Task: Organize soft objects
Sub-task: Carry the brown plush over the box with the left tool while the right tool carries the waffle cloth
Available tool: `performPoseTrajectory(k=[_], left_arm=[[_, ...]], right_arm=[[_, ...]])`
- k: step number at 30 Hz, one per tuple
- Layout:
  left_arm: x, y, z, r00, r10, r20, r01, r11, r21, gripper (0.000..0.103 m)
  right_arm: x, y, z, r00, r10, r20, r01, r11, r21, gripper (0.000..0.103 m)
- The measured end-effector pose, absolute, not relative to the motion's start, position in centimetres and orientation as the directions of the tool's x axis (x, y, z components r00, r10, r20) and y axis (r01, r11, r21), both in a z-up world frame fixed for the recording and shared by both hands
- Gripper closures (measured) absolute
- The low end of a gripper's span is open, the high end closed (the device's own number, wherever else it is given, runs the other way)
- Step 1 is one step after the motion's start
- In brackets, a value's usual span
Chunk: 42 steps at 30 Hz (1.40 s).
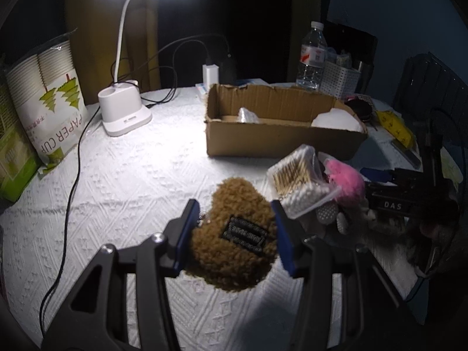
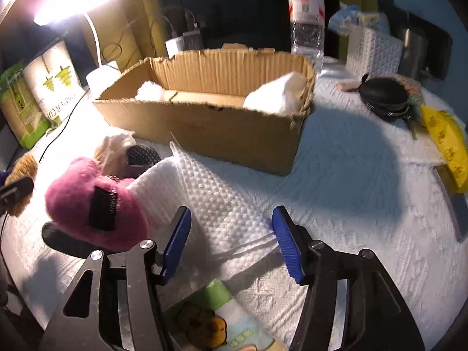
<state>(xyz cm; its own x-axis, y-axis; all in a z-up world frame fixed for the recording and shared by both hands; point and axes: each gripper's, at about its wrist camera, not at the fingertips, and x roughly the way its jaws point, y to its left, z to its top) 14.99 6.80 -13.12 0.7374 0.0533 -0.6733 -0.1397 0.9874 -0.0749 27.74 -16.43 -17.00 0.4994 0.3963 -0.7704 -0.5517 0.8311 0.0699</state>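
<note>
My left gripper [image 1: 234, 231] is shut on a brown fuzzy plush [image 1: 234, 234] with a black patch, held above the white tablecloth. A cardboard box [image 1: 280, 134] stands beyond it with white soft items inside [image 1: 336, 121]. It also shows in the right wrist view [image 2: 210, 128]. My right gripper [image 2: 231, 242] is open, its jaws on either side of a white textured cloth [image 2: 204, 193]. A pink plush [image 2: 93, 204] with a black patch lies to its left; in the left wrist view it [image 1: 348, 184] lies behind a clear box of cotton swabs [image 1: 301, 181].
A lit desk lamp [image 1: 125, 108] and a paper cup pack [image 1: 49, 99] stand at the left. A water bottle [image 2: 307, 14], a white basket [image 2: 374, 52], a black round case [image 2: 383, 96] and a yellow packet [image 2: 447, 143] are at the right. A tissue pack [image 2: 222, 321] lies under my right gripper.
</note>
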Motion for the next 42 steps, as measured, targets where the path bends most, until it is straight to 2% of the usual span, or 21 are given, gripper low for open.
performPoseTrajectory(k=[2,3,4,11,16,31,42], left_arm=[[15.3,6.7,-12.9,0.741,0.053,-0.669,-0.138,0.988,-0.075,0.053],[15.4,6.6,-12.8,0.743,0.052,-0.667,-0.137,0.988,-0.076,0.053],[15.5,6.5,-12.6,0.745,0.049,-0.665,-0.134,0.988,-0.078,0.053],[15.7,5.8,-10.9,0.778,0.034,-0.628,-0.113,0.990,-0.087,0.053],[16.3,6.3,-9.6,0.795,-0.020,-0.606,-0.105,0.980,-0.169,0.053],[19.2,5.4,-3.9,0.872,-0.065,-0.485,-0.016,0.987,-0.162,0.050],[22.8,5.5,-2.5,0.891,-0.067,-0.448,0.011,0.992,-0.127,0.050]], right_arm=[[27.9,-16.4,-17.1,0.500,0.393,-0.772,-0.550,0.833,0.068,0.050],[28.0,-16.4,-17.1,0.496,0.401,-0.770,-0.552,0.830,0.077,0.077],[28.1,-16.5,-17.1,0.482,0.418,-0.770,-0.559,0.824,0.097,0.090],[27.3,-17.6,-15.6,0.516,0.461,-0.722,-0.554,0.822,0.129,0.091],[26.3,-18.8,-12.6,0.556,0.498,-0.666,-0.563,0.815,0.139,0.091],[25.4,-20.8,-5.7,0.638,0.568,-0.520,-0.588,0.795,0.146,0.091],[26.8,-20.3,-3.2,0.673,0.571,-0.471,-0.593,0.797,0.119,0.091]])
